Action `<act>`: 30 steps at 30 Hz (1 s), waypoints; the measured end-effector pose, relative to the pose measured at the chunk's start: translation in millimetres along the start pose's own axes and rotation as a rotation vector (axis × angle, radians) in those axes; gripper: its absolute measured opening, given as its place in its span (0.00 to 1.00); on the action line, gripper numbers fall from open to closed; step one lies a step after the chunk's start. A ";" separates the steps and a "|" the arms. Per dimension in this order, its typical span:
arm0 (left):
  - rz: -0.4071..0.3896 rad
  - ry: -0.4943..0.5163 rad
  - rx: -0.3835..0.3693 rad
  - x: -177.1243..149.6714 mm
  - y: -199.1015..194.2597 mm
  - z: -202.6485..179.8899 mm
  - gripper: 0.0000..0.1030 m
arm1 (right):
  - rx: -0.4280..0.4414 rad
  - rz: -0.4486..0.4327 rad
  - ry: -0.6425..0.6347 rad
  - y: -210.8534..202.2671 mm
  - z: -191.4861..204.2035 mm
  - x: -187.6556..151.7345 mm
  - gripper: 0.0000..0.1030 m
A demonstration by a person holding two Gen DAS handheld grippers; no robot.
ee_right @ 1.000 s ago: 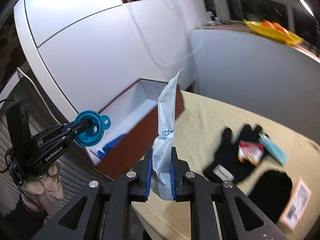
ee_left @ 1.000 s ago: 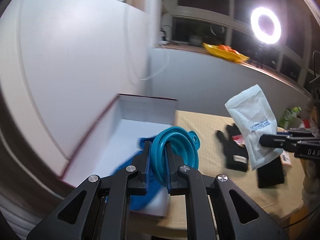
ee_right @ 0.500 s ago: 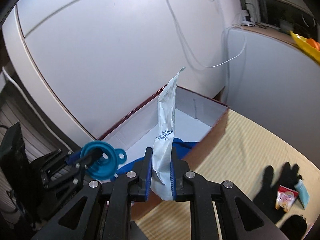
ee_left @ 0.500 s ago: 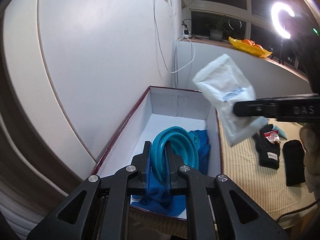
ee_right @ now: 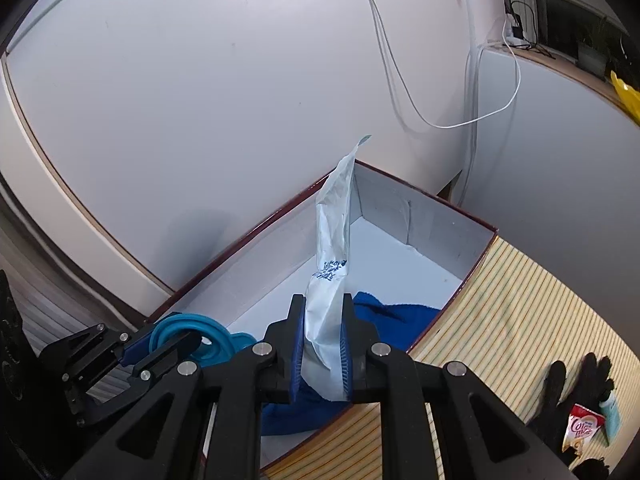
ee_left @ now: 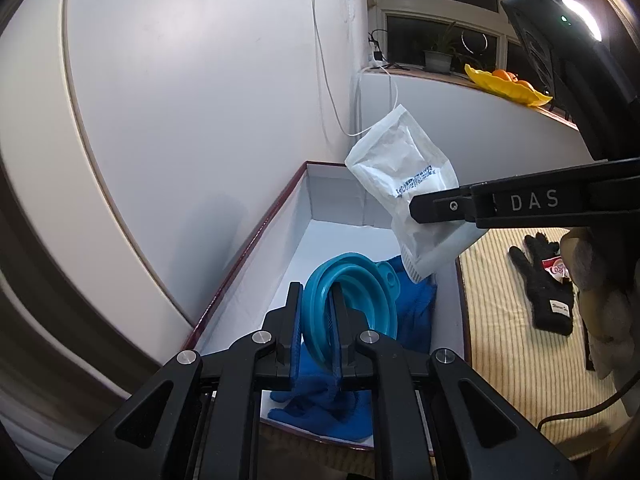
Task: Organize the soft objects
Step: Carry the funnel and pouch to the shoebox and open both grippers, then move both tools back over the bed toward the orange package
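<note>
White-lined box (ee_left: 340, 216) below. Left gripper (ee_left: 316, 332) clamps pliable teal funnel (ee_left: 352, 296) at rim; right gripper (ee_right: 324, 352) pinches light, limp white pouch (ee_right: 334, 240) at its end.

A lived-in room of a home, by the look of it; a window sill (ee_left: 452, 80) carries a potted plant (ee_left: 438, 54) and a yellow dish of oranges (ee_left: 510, 86) beneath dark panes; white cables (ee_right: 472, 120) trail from a plug down plain white panels (ee_left: 200, 100); a striped woven mat (ee_right: 516, 320) covers the worktop, perhaps a bed; a ring light (ee_left: 580, 20) glares at the edge.
</note>
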State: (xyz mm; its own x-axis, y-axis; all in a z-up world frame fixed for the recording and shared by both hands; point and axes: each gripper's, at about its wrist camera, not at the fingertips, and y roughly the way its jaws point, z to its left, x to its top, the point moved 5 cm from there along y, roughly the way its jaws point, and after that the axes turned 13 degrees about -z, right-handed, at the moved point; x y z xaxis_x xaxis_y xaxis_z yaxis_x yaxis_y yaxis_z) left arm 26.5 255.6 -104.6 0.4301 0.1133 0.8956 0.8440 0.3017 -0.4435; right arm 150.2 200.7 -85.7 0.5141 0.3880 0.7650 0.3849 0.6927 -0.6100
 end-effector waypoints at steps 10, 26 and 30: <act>-0.028 -0.012 0.025 1.6 -11.4 4.1 0.53 | -0.027 -0.052 -0.052 -18.2 7.2 5.9 0.50; -0.065 -0.007 -0.025 10.1 -38.8 -30.3 0.55 | -0.098 -0.126 -0.068 -107.1 -23.6 -9.0 0.63; -0.073 -0.009 -0.062 12.2 -45.9 -49.2 0.55 | -0.149 -0.155 -0.053 -142.3 -47.5 -18.2 0.64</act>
State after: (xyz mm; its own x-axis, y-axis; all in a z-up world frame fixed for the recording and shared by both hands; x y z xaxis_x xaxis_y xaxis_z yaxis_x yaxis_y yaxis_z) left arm 8.7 196.5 -74.9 0.3642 0.1022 0.9257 0.8913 0.2499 -0.3783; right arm 122.6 66.1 -22.6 0.4000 0.3182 0.8595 0.5675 0.6504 -0.5049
